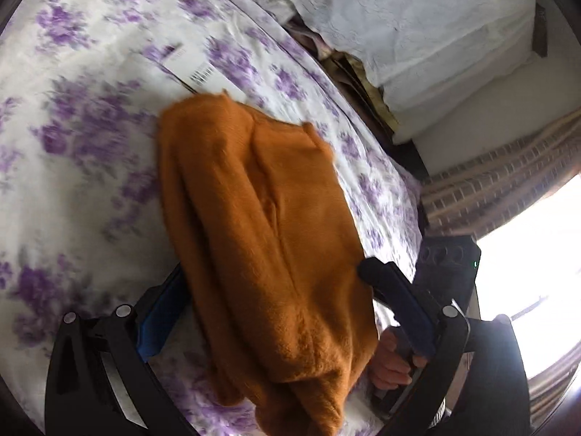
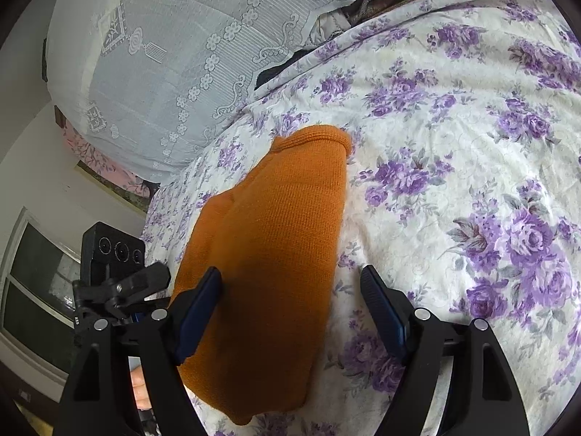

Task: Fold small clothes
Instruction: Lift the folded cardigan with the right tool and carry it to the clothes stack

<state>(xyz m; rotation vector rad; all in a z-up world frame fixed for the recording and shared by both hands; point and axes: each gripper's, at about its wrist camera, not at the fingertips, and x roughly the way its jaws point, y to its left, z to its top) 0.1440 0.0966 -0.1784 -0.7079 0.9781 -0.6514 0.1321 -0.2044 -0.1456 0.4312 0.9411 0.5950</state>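
An orange knit garment (image 1: 261, 239) (image 2: 276, 239) lies folded into a long strip on the purple-flowered bedsheet (image 1: 90, 145) (image 2: 454, 181). The fingers of my left gripper (image 1: 274, 269) stand wide apart with the strip between them. Its left blue pad (image 1: 159, 323) is partly hidden under the cloth; its right finger (image 1: 392, 294) sits at the cloth's edge. My right gripper (image 2: 290, 271) is open. Its left finger (image 2: 199, 312) hovers over the garment's near end and its right finger (image 2: 381, 312) is over bare sheet. The picture in the left wrist view is blurred.
A white lace cover (image 2: 163, 54) (image 1: 417, 18) drapes over a pile beside the bed. White papers with barcodes (image 1: 203, 69) lie beyond the garment. A checked curtain (image 1: 508, 170) and a bright window (image 1: 537, 254) are at the right. A hand (image 1: 390, 363) grips a handle.
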